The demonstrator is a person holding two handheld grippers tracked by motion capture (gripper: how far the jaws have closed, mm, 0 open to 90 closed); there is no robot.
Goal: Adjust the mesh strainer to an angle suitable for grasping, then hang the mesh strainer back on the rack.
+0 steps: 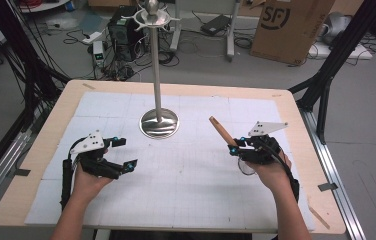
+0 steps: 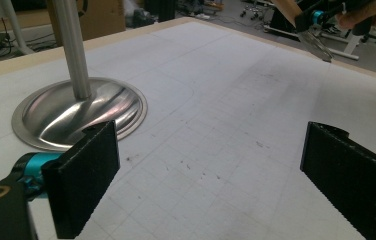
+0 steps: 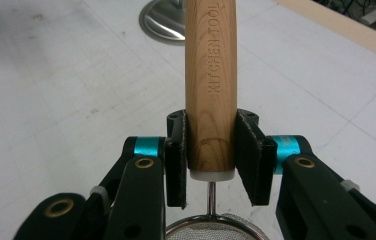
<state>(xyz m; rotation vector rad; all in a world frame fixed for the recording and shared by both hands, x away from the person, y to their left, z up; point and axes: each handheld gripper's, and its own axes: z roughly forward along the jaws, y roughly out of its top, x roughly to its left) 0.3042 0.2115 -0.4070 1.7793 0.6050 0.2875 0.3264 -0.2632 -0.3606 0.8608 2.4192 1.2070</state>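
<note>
My right gripper (image 1: 234, 146) (image 3: 211, 160) is shut on the wooden handle (image 3: 211, 75) of a small mesh strainer (image 1: 220, 130). The handle, stamped "KITCHEN TOOL", points up and away toward the stand. The strainer's mesh bowl (image 3: 215, 227) sits below the jaws, by the hand. My left gripper (image 1: 126, 152) (image 2: 208, 175) is open, its jaws wide apart over bare mat, nothing between them. A tall metal stand (image 1: 157, 65) with hooks on top rises from a round shiny base (image 1: 159, 123) (image 2: 78, 112) at the table's middle back. In the left gripper view the strainer (image 2: 316, 37) shows far right.
A white gridded mat (image 1: 186, 170) covers the wooden table (image 1: 41, 145). Behind the table are cables, electronics (image 1: 121, 30) and a cardboard box (image 1: 288, 25) on the floor. Black frame legs (image 1: 326, 80) stand at the right.
</note>
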